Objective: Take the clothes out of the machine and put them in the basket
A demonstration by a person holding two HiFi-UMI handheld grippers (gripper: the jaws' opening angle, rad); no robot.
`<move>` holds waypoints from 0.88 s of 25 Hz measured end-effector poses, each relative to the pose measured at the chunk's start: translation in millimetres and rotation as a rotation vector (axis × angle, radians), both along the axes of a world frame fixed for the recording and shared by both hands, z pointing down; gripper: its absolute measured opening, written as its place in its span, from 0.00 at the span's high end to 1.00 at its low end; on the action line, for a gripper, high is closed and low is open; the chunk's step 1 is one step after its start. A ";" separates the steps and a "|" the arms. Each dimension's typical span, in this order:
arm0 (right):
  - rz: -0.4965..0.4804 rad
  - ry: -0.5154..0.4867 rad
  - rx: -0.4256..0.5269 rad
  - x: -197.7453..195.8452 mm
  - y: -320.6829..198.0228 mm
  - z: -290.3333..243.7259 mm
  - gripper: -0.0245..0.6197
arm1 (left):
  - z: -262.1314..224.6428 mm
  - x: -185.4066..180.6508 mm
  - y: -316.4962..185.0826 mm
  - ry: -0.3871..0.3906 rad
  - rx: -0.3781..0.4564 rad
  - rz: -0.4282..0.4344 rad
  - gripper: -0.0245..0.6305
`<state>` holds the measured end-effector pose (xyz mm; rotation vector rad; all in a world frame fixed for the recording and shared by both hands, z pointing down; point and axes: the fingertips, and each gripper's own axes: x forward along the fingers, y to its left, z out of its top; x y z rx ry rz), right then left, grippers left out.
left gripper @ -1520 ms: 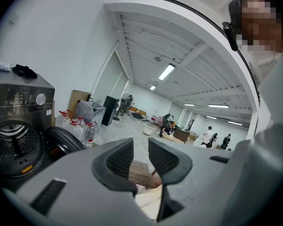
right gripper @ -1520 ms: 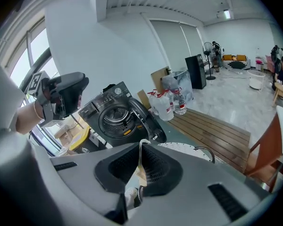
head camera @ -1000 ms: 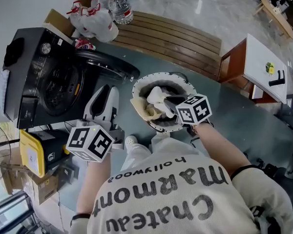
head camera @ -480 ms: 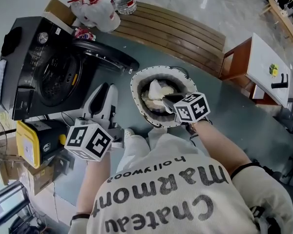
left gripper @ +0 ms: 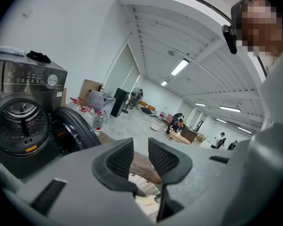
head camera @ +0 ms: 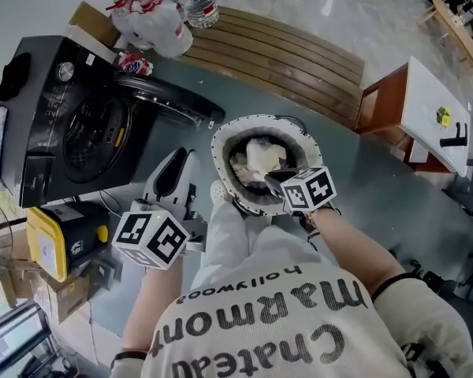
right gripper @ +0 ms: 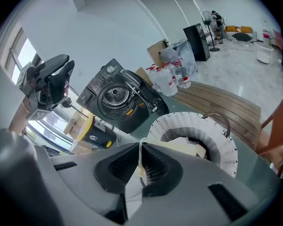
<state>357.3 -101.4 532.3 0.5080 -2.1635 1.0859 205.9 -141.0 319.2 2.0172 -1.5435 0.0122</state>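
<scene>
Floor: carrying the basket.
Right hand-held gripper: clamping pale cloth above basket; best sinking inside the rim before releasing.
Left hand-held gripper: hanging parted, empty, beside basket.

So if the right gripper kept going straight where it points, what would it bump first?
Most likely the cream clothes piled in the white basket. The right gripper, shut on a strip of cream cloth, points down into it. Depth is hard to judge.

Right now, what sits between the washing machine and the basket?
The open door of the machine, then bare floor up to the basket; the head view shows it.
</scene>
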 end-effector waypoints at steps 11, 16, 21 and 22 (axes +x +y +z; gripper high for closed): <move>0.033 0.090 -0.157 -11.2 13.1 63.1 0.90 | 47.2 -13.4 -50.6 0.016 -0.086 0.131 0.81; 0.085 0.131 -0.229 -19.1 15.8 97.1 0.90 | 72.9 -19.2 -73.1 -0.019 -0.120 0.218 0.81; 0.181 0.183 -0.288 -13.9 16.3 140.2 0.90 | 101.6 -17.4 -84.3 -0.012 -0.161 0.285 0.81; 0.202 0.200 -0.295 -11.2 15.4 150.0 0.90 | 108.2 -17.8 -85.6 -0.012 -0.172 0.298 0.81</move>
